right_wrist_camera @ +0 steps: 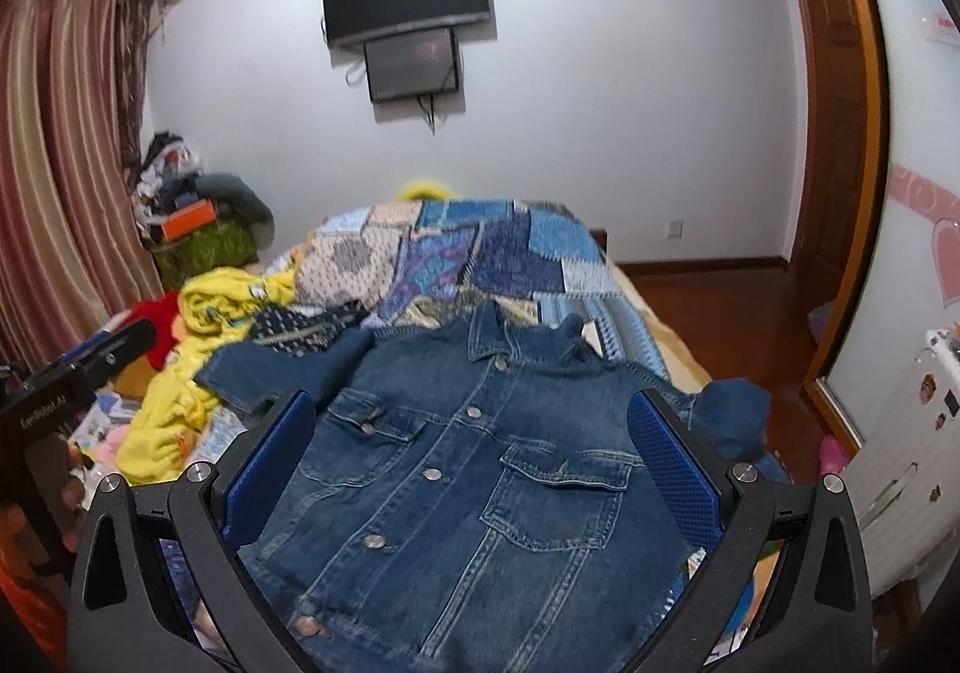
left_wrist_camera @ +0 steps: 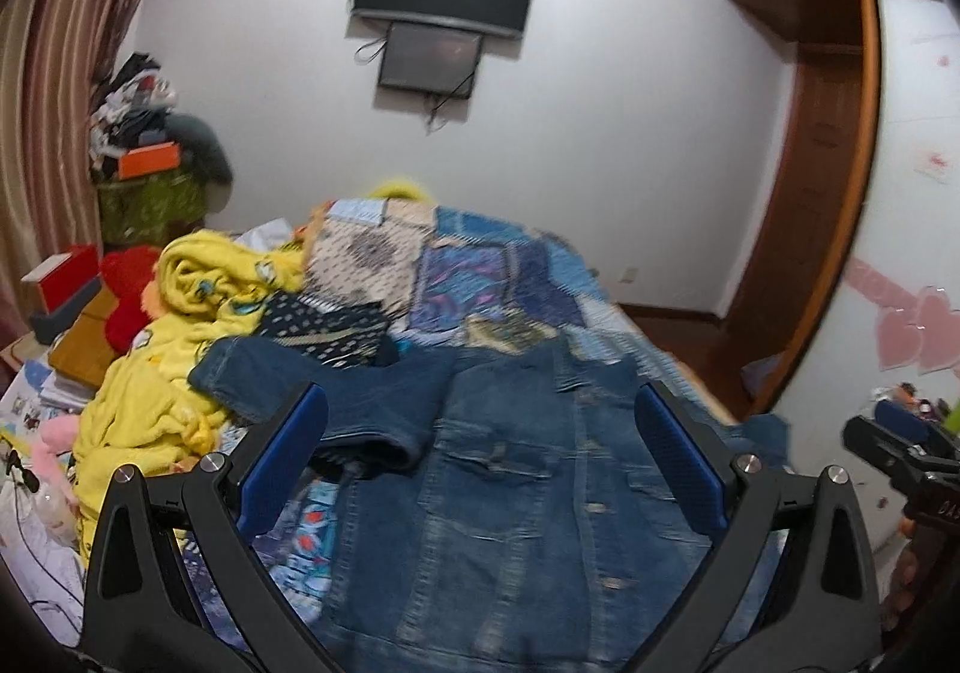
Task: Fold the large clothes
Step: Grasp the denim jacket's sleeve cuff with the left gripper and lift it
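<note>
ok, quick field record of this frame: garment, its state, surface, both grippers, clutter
garment: denim jacket
state: spread front up, buttoned, not yet folded; one sleeve lies out toward the yellow blanket
surface: bed with patchwork quilt
left gripper: open, above the jacket, holding nothing
right gripper: open, above the jacket, holding nothing
clutter: yellow blanket and a red plush toy beside the jacket

The denim jacket (left_wrist_camera: 510,493) is smeared by blur in the left wrist view, and its hem runs off the bottom edge. In the right wrist view its right sleeve (right_wrist_camera: 735,418) is partly hidden behind a finger of the right tool (right_wrist_camera: 471,469). The pile of clothes (right_wrist_camera: 165,163) by the curtain is too small to sort out. The left tool (right_wrist_camera: 72,379) is cut off by the frame's left edge.
</note>
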